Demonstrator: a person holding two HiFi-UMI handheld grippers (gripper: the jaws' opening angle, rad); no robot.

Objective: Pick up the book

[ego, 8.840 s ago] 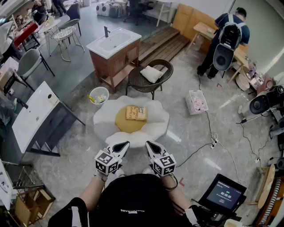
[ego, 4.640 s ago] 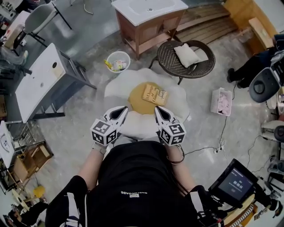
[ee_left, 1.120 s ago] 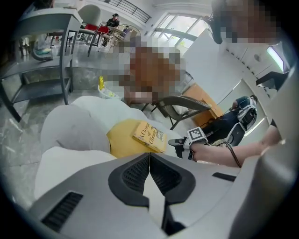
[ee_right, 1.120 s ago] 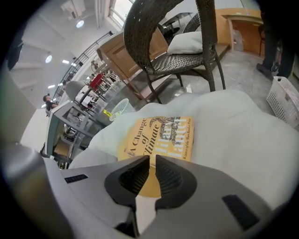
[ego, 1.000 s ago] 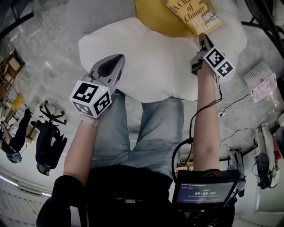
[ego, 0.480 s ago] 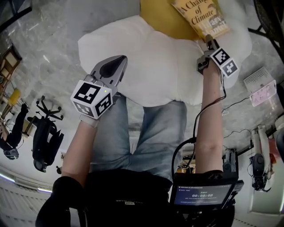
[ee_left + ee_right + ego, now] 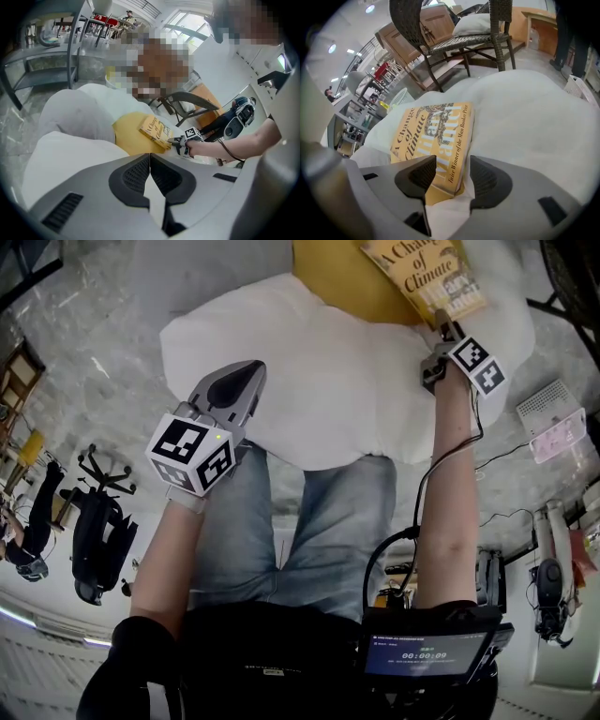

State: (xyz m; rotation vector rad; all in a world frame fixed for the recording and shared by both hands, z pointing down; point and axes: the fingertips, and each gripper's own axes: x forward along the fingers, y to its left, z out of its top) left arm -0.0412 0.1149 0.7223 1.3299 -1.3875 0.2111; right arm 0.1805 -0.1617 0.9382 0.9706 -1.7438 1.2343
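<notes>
R claw [image 7: 452,172] had just been opening, now at full width, straddling the near corner of the book [image 7: 433,136]; pads weren't touching yet, ready to pinch. Book lay flat on the cushion's [image 7: 328,381] yellow centre. L claw [image 7: 150,161] shut, empty, parked aside.

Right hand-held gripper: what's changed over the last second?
The right hand-held gripper has dropped toward the book, and its jaws have just been opening. The book's near corner now sits between them, not yet pinched. Unchanged: the book lies flat on the yellow centre of the white cushion, and the left hand-held gripper stays shut above it.
</notes>
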